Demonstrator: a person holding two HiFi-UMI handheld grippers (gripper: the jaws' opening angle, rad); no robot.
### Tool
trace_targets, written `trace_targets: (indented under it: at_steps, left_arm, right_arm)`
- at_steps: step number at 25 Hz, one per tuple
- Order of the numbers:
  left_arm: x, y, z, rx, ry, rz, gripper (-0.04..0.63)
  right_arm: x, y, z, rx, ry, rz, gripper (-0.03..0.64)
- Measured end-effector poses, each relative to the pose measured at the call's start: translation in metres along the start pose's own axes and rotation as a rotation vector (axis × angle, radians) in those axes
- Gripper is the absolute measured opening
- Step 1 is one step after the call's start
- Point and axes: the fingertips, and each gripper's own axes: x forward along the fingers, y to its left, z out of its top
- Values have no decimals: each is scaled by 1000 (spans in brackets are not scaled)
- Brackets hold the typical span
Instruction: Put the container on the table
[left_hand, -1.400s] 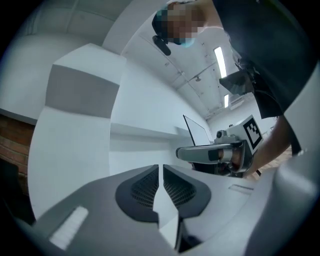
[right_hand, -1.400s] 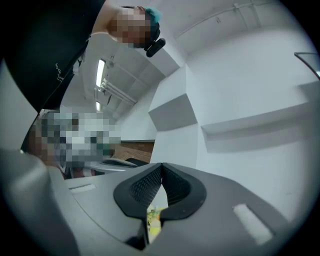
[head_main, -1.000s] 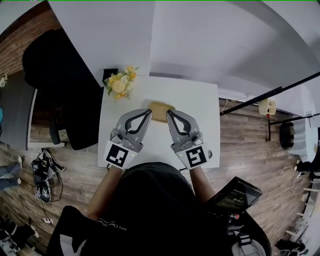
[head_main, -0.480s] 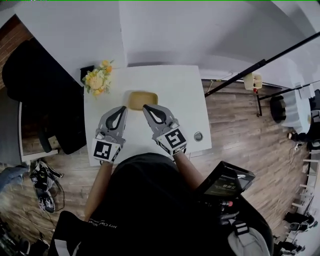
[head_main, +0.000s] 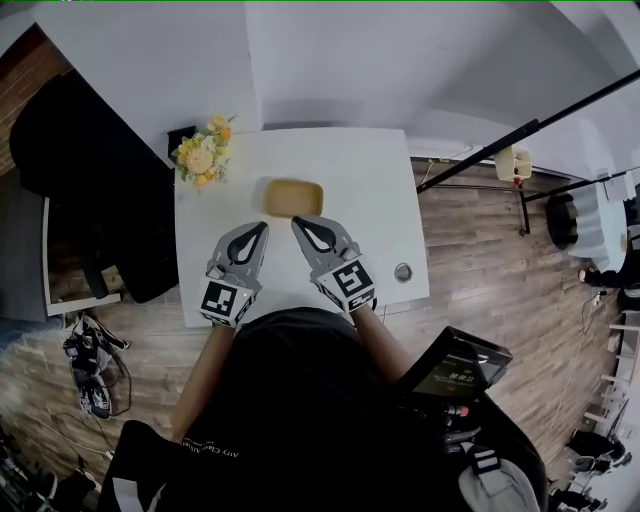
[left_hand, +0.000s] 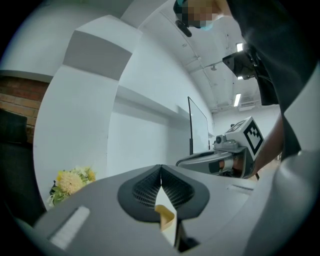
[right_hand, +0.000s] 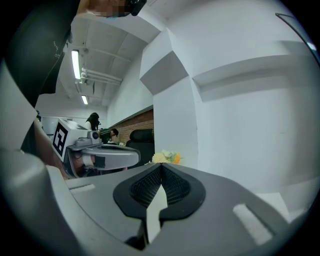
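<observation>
Tan container (head_main: 292, 197) flat on white table (head_main: 380, 230), slightly far of centre, right of yellow flowers (head_main: 200, 158). Just near of it, left gripper (head_main: 264, 227) and right gripper (head_main: 297, 223) side by side, tips pressed together on nothing; right pair barely loosened just now, nothing between.

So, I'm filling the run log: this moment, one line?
container on table | left gripper: jaws together, empty | right gripper: jaws just opened slightly, tips together, empty
</observation>
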Motion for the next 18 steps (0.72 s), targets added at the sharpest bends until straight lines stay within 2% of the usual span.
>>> trace_targets:
  at_steps: [5,18]
  left_arm:
    - [-2,1,-11,-20,19,-5,3]
    - [-3,0,-26,-43,58,-10,3]
  right_arm:
    - [4,8,-19,4,67,27,11]
    - [8,10,-34,13,103,28,11]
